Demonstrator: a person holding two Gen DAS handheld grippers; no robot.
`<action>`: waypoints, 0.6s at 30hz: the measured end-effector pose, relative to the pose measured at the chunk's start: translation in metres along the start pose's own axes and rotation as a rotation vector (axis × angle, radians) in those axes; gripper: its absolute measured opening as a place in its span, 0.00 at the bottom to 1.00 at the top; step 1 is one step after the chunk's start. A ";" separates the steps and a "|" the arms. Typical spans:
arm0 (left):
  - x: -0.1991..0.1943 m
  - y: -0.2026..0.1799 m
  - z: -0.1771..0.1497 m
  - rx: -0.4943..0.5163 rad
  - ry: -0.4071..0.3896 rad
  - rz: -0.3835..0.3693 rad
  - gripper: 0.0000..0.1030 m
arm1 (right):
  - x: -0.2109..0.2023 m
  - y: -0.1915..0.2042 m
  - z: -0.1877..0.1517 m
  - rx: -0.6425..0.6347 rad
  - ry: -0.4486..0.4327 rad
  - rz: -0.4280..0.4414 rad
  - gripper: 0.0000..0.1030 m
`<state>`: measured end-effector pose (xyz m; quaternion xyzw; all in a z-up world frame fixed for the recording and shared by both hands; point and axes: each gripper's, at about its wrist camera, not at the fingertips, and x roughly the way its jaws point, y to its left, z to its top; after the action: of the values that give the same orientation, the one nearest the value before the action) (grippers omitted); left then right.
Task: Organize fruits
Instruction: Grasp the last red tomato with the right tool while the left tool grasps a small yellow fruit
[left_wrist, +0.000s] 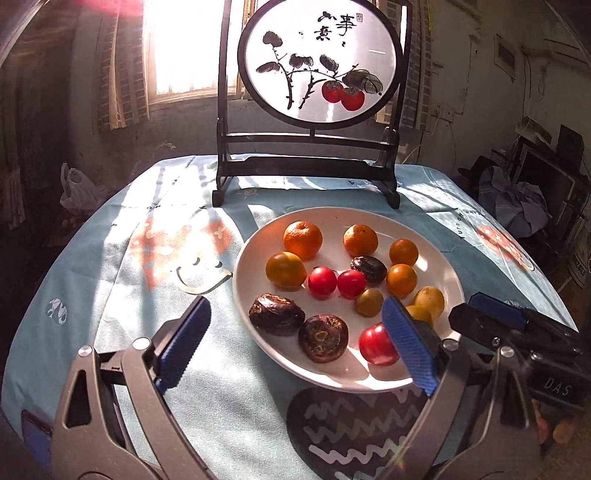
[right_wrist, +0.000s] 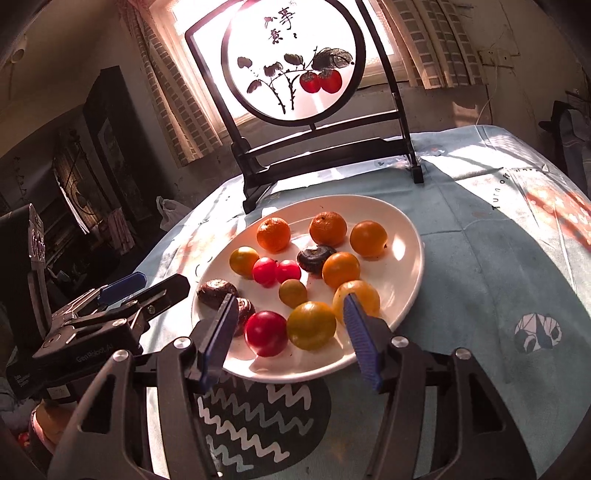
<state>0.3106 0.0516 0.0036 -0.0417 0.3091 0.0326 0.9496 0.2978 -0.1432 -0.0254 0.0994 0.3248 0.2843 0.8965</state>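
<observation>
A white plate (left_wrist: 437, 258) (right_wrist: 400, 280) on the blue tablecloth holds several fruits: mandarins (left_wrist: 303, 239) (right_wrist: 273, 234) at the back, small red fruits (left_wrist: 322, 283) in the middle, dark brown fruits (left_wrist: 277, 314) (right_wrist: 314, 258), and yellow ones (left_wrist: 430, 301) (right_wrist: 311, 325). My left gripper (left_wrist: 295, 302) stands wide open over the plate's near left rim, with nothing pressed between its pads. My right gripper (right_wrist: 291, 297) is open at the plate's near edge. A red fruit (right_wrist: 266, 332) (left_wrist: 376, 343) and a yellow one lie just ahead between its fingers, untouched. Each gripper shows in the other's view (left_wrist: 491, 317) (right_wrist: 147, 291).
A round painted screen (left_wrist: 321, 62) (right_wrist: 293, 59) on a dark wooden stand sits behind the plate. A dark zigzag patch (left_wrist: 351, 424) is printed on the cloth at the front. A plastic bag (left_wrist: 75, 188) lies beyond the table's left edge. Furniture and clutter line the room's sides.
</observation>
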 end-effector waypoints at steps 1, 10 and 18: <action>-0.002 -0.001 -0.005 0.001 0.008 -0.001 0.93 | -0.003 0.000 -0.008 0.007 0.011 0.002 0.58; -0.021 -0.009 -0.038 0.043 0.045 -0.023 0.93 | -0.055 0.005 -0.057 0.101 0.046 0.089 0.58; -0.037 -0.012 -0.051 0.095 0.039 0.000 0.94 | -0.106 0.017 -0.111 0.075 0.099 0.137 0.58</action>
<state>0.2519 0.0328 -0.0152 0.0030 0.3286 0.0173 0.9443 0.1529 -0.1907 -0.0485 0.1406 0.3714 0.3374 0.8535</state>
